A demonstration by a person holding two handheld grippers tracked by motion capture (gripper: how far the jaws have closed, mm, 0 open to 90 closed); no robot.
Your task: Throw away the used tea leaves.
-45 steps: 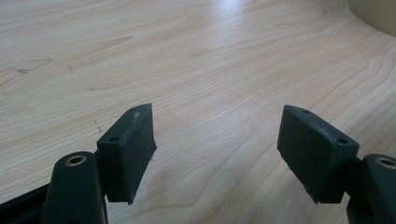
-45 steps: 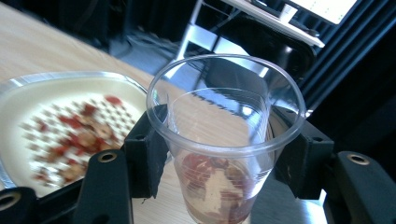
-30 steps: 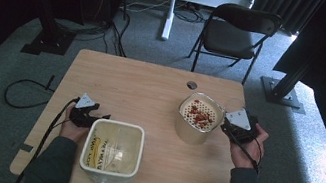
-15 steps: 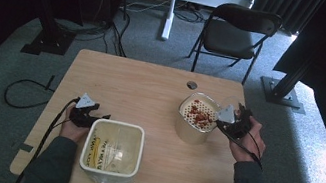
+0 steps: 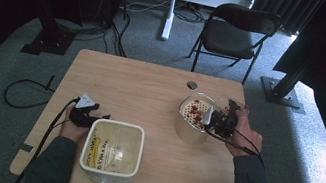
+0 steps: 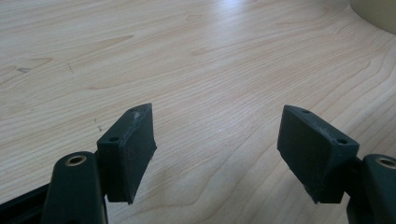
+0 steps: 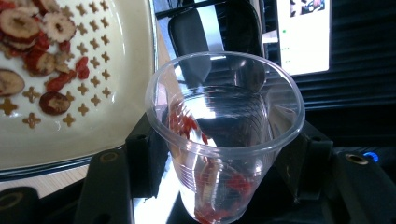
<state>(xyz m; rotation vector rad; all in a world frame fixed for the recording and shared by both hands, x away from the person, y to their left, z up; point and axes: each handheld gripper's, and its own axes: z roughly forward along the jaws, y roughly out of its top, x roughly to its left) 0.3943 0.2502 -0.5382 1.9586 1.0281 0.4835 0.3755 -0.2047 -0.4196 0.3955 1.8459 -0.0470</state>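
Right claw [image 7: 219, 158] grips a clear plastic cup [image 7: 224, 135], tipped at the rim of the perforated strainer pot [image 5: 192, 119] on the pale wood tabletop [image 5: 151, 89]; left claw [image 6: 217, 154] open, empty, nearer the grey-carpet edge.

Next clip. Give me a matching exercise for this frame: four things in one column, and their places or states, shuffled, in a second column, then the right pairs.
Things:
1. clear plastic cup
2. left hand-held gripper
3. white square tub
4. round strainer pot

Places or states:
A. jaws apart over bare wood
B. near table edge, beside the person's left hand
C. clamped in the right hand-held gripper
D. holds dried red fruit on its perforated insert

Pairs: 1-C, 2-A, 3-B, 4-D
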